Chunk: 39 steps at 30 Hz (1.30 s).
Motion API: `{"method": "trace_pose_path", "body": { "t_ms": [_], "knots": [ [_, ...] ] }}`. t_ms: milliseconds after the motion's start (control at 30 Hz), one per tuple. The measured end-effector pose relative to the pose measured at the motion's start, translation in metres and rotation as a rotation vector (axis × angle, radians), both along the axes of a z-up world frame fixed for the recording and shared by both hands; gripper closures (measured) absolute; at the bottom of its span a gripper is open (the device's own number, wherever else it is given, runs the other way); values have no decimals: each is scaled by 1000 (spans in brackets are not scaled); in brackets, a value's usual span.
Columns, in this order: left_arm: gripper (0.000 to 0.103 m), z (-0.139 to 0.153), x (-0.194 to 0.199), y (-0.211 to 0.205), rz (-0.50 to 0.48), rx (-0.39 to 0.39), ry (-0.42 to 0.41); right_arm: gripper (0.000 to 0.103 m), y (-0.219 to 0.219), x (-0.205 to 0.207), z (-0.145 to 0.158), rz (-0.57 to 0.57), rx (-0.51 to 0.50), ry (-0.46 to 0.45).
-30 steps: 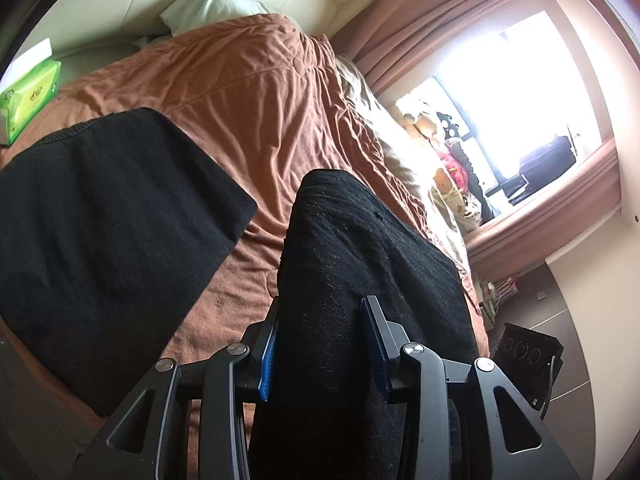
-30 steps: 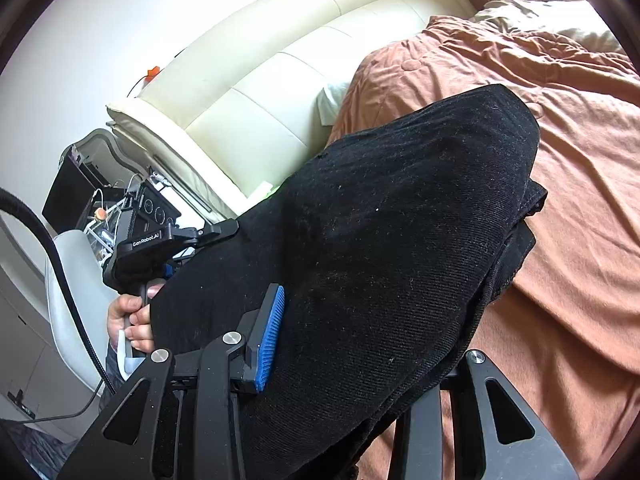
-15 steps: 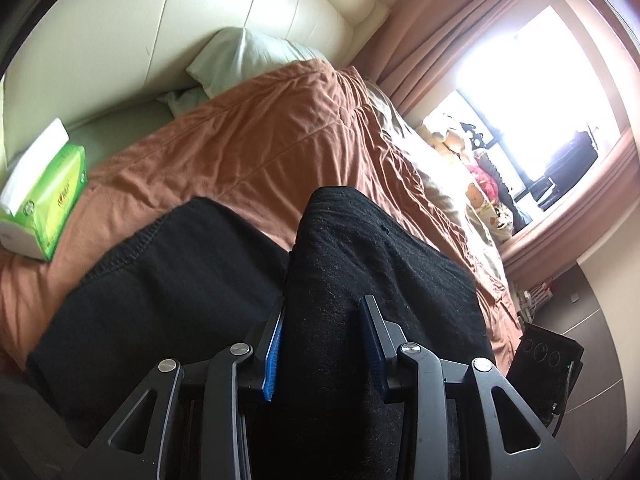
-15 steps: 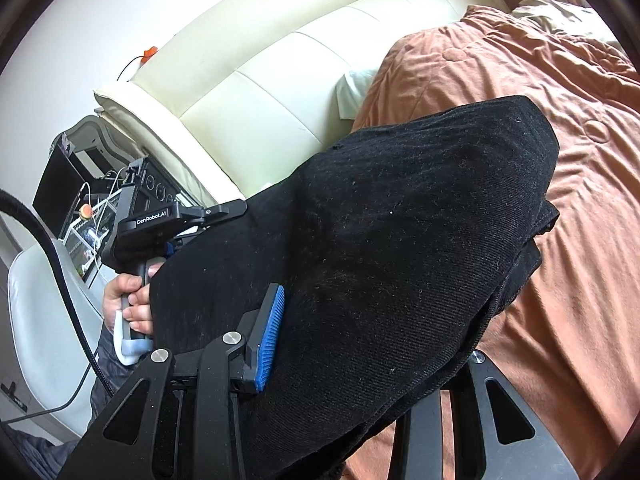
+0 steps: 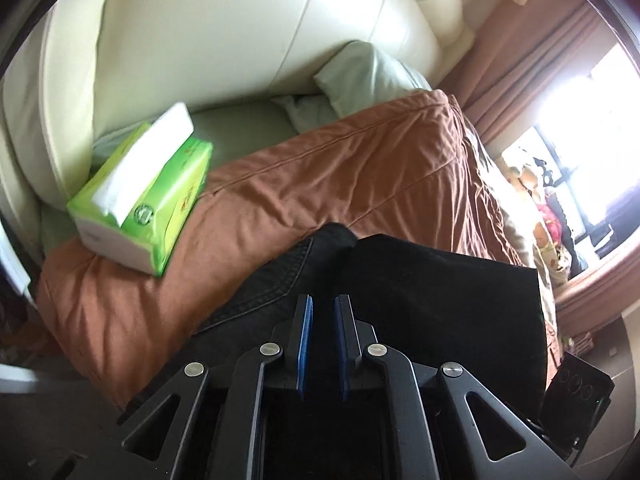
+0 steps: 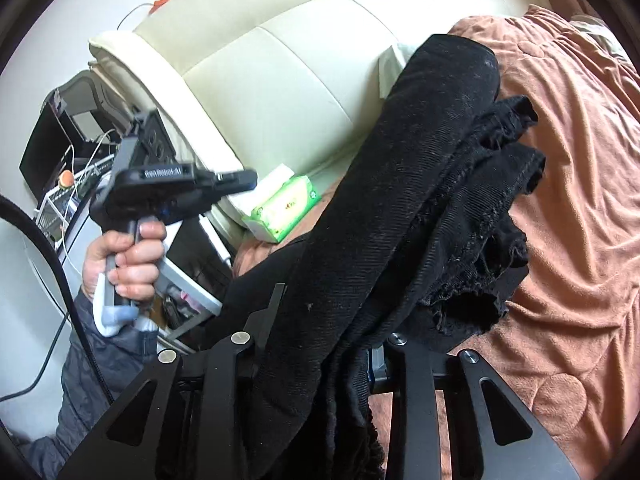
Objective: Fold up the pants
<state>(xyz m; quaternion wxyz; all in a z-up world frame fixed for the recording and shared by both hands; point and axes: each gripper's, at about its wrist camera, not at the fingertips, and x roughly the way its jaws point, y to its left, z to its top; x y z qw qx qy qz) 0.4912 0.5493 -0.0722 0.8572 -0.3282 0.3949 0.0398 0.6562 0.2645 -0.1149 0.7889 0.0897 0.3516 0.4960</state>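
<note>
The black pants (image 5: 420, 280) lie folded on the brown duvet (image 5: 340, 168), waistband seam toward the tissue box. My left gripper (image 5: 322, 300) hovers just above them with its jaws closing; the narrow gap between the blue pads is empty. The right wrist view shows that same left gripper (image 6: 244, 178) in a person's hand (image 6: 124, 256), held clear of the cloth. My right gripper (image 6: 328, 320) is shut on a thick fold of the pants (image 6: 420, 200), its jaws still closing. The fold drapes over its fingers and hides the right pad. Ragged leg hems hang to the right.
A green tissue box (image 5: 140, 200) sits on the bed's corner beside the cream headboard (image 5: 240, 20). A pale pillow (image 5: 368, 76) lies behind the duvet. A bedside shelf with cables (image 6: 60, 160) stands to the left. Curtains and a bright window (image 5: 580, 120) are on the right.
The left gripper has let go of the pants fold and its jaws have narrowed. Both grippers have moved toward the headboard, and the fold now lies over the rest of the pants.
</note>
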Motion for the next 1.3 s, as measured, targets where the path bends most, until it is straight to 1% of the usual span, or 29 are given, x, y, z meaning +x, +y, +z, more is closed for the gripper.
{"method": "trace_pose_path", "body": {
  "t_ms": [67, 167, 300, 333, 367, 400, 433, 467, 600, 733, 800, 900, 967, 1100, 1133, 1167, 1200, 1233, 1267, 1300],
  "knots": [
    [76, -18, -11, 3, 36, -26, 8, 75, -8, 7, -7, -9, 5, 35],
    [75, -42, -21, 6, 77, -89, 28, 75, -15, 9, -16, -7, -1, 63],
    [74, -53, -30, -7, 68, -133, 12, 75, -18, 9, -21, -10, -5, 71],
    [70, -53, -31, -11, 66, -140, 6, 75, -18, 9, -22, -11, -4, 76],
    [62, -53, -33, -14, 67, -141, 1, 75, -18, 9, -20, -13, -6, 79],
    [57, -53, -35, -17, 70, -138, 2, 75, -16, 11, -19, -15, -9, 81],
    [50, -54, -36, -20, 72, -142, -1, 75, -17, 11, -19, -17, -11, 85],
    [46, -55, -39, -22, 72, -150, -5, 75, -15, 11, -19, -19, -15, 91],
    [42, -61, -48, -30, 74, -178, -4, 75, -22, 14, -21, -26, -32, 108],
    [36, -62, -55, -38, 51, -195, -16, 75, -26, 15, -25, -37, -37, 140],
    [35, -63, -55, -39, 42, -206, -17, 75, -31, 18, -28, -43, -35, 157],
    [29, -65, -53, -41, 13, -221, -18, 75, -34, 22, -36, -57, -37, 188],
    [24, -71, -48, -41, -7, -256, -21, 75, -39, 27, -43, -64, -30, 221],
    [23, -71, -43, -48, -59, -266, -12, 75, -46, 33, -54, -69, -8, 275],
    [28, -70, -42, -52, -77, -279, -16, 75, -47, 34, -55, -69, -2, 285],
    [43, -69, -42, -56, -103, -304, -29, 75, -46, 34, -56, -67, 4, 292],
    [43, -66, -42, -60, -98, -277, -25, 75, -46, 34, -56, -65, 9, 300],
    [47, -64, -42, -62, -85, -253, -23, 75, -45, 34, -54, -63, 11, 300],
    [54, -63, -43, -62, -69, -249, -24, 75, -44, 33, -52, -65, 5, 288],
    [57, -62, -45, -59, -46, -265, -34, 76, -44, 32, -48, -59, 5, 273]
  ]
}}
